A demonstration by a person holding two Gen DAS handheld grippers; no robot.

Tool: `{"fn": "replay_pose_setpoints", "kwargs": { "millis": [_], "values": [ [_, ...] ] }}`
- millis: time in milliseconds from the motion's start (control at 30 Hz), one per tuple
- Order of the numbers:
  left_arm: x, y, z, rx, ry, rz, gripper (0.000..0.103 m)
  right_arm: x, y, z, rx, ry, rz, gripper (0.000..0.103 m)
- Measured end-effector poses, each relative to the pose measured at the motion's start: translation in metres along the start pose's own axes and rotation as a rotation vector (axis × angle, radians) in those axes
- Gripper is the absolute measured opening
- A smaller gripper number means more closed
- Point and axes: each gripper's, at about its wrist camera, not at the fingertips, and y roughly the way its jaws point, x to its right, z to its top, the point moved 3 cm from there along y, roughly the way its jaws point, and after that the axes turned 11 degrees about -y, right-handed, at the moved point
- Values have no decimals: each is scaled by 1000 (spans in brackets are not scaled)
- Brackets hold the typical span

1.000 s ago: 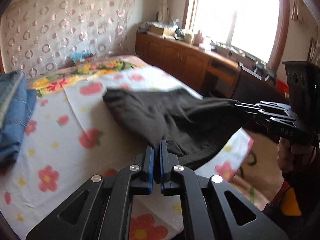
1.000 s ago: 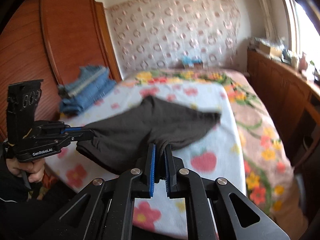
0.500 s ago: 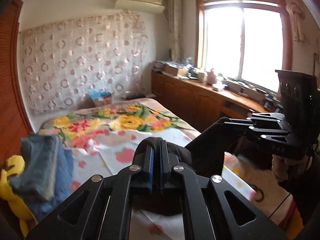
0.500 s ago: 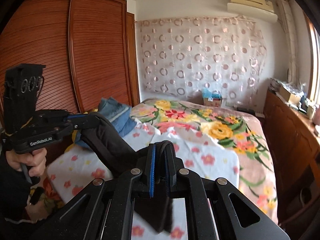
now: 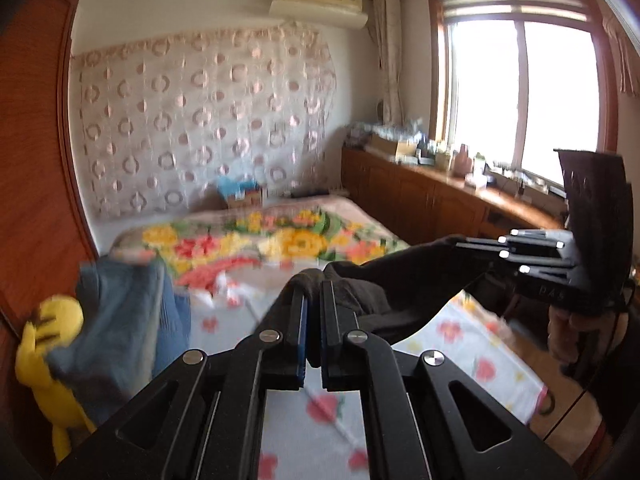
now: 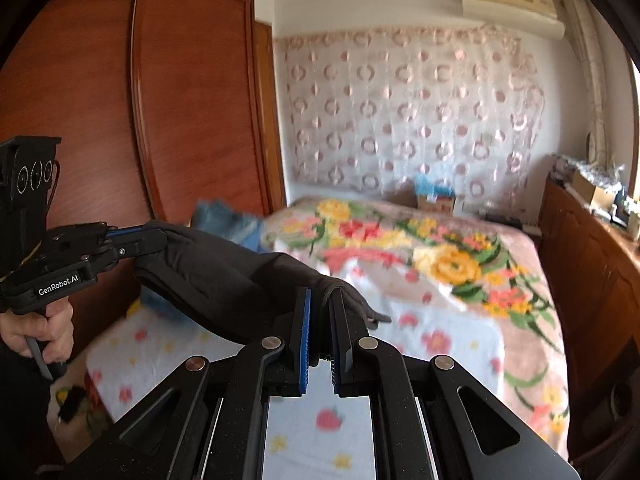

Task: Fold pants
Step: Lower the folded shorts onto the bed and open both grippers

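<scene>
The dark brown soft fabric pants (image 5: 404, 280) hang stretched in the air above the flower-print bed (image 6: 432, 332), one edge clamped in the left claw (image 5: 311, 300), the other clamped in the right claw (image 6: 320, 304). The left tool's body reads "GenRobot.AI". Folded blue denim jeans (image 5: 120, 320) lie on the bed's wardrobe side, beside a yellow plush toy (image 5: 52, 344). A reddish wooden wardrobe (image 6: 140, 100) stands alongside the bed.

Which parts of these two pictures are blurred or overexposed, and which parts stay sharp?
Left wrist view: the window is blown out to white; the blue folded clothes and bedspread are smeared, while the left gripper stays sharp. Right wrist view: the bedspread and curtain are soft, while the right gripper and dark pants look sharper; straight edges bow from fisheye.
</scene>
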Motion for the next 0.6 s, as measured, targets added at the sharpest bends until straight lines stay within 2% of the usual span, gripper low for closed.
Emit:
{"fn": "replay_pose_setpoints", "kwargs": {
  "millis": [133, 233, 400, 500, 600],
  "values": [
    [-8, 9, -58, -104, -46, -6, 6, -15, 14, -40, -88, 24, 48, 8],
    [-7, 4, -90, -146, -67, -19, 6, -27, 18, -66, -134, 33, 76, 8],
    [-3, -10, -120, -187, -89, -14, 6, -35, 17, -82, -166, 53, 106, 8],
    [2, -16, -132, -202, -95, -18, 6, -31, 13, -81, -167, 71, 111, 8],
    [3, -18, -139, -216, -90, -23, 6, -32, 3, -94, -168, 93, 115, 8]
  ]
}}
